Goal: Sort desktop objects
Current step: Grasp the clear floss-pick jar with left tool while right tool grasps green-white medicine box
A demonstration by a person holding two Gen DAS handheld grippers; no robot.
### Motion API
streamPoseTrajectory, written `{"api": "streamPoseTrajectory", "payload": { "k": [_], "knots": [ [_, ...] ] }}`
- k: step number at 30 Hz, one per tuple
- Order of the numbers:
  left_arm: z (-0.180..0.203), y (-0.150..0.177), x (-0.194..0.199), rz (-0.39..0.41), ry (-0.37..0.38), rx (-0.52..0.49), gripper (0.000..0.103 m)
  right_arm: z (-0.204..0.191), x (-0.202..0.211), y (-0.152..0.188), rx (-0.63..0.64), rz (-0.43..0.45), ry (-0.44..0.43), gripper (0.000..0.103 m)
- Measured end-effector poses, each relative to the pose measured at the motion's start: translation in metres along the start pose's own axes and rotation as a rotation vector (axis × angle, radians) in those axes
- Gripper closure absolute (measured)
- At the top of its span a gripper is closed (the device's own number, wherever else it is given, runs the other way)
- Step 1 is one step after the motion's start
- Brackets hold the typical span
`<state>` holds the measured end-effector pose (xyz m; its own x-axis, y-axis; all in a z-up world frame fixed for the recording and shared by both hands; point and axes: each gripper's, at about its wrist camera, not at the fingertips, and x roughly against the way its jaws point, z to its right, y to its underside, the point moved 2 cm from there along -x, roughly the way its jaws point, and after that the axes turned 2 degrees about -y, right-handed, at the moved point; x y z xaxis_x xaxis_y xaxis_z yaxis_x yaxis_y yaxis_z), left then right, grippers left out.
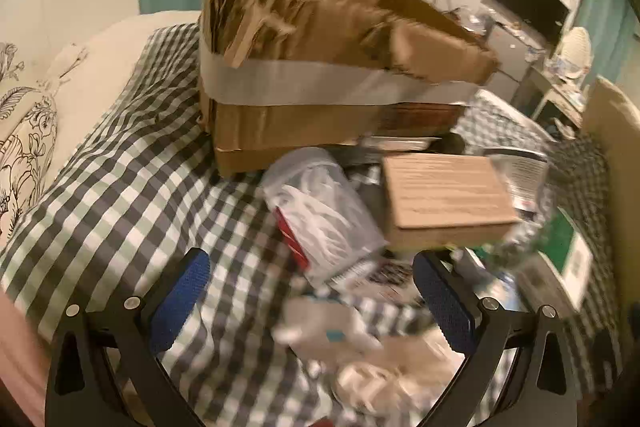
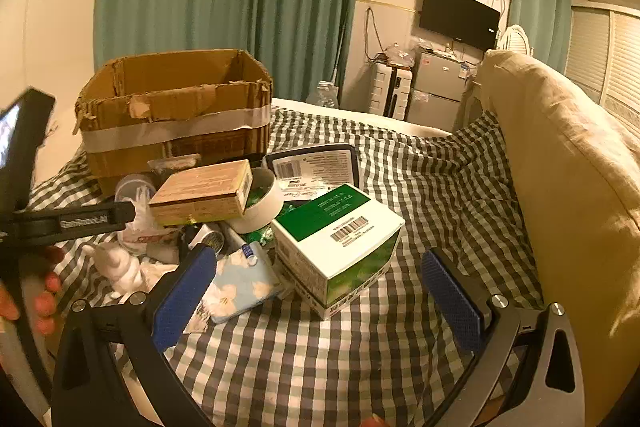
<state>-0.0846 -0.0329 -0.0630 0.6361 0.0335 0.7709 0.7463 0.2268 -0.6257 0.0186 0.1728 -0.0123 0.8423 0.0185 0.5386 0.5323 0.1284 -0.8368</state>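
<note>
A torn open cardboard box with a white tape band stands at the back of the checked cloth; it also shows in the left wrist view. In front of it lies a pile: a flat tan box, a tape roll, a green-and-white carton, a floral pouch, a white plush toy and a clear bag of white items. My right gripper is open, just short of the green-and-white carton. My left gripper is open and empty above the pile; that view is blurred.
A cream cushion lines the right side. A floral pillow lies at the left. A black-framed label card lies behind the carton. A fridge and a wall TV stand far back.
</note>
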Motion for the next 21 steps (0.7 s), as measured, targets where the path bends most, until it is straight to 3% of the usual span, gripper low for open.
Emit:
{"api": "streamPoseTrajectory", "payload": {
  "k": [5, 9, 15, 18, 21],
  "knots": [
    [-0.006, -0.006, -0.028, -0.021, -0.018, 0.019, 0.0, 0.009, -0.015, -0.006, -0.033, -0.022, 0.035, 0.0],
    [-0.004, -0.01, -0.043, -0.039, 0.028, 0.056, 0.0, 0.016, -0.039, -0.012, -0.097, -0.078, 0.079, 0.0],
    [-0.004, -0.012, -0.058, -0.04, -0.006, 0.115, 0.0, 0.01, -0.066, -0.025, -0.207, -0.118, 0.109, 0.0],
    [-0.007, -0.01, -0.06, -0.037, -0.023, 0.143, 0.0, -0.001, -0.076, -0.026, -0.222, -0.129, 0.198, 0.0],
    [-0.005, -0.008, -0.058, -0.016, -0.058, 0.107, 0.0, -0.001, -0.085, -0.022, -0.278, -0.158, 0.306, 0.0]
  ]
}}
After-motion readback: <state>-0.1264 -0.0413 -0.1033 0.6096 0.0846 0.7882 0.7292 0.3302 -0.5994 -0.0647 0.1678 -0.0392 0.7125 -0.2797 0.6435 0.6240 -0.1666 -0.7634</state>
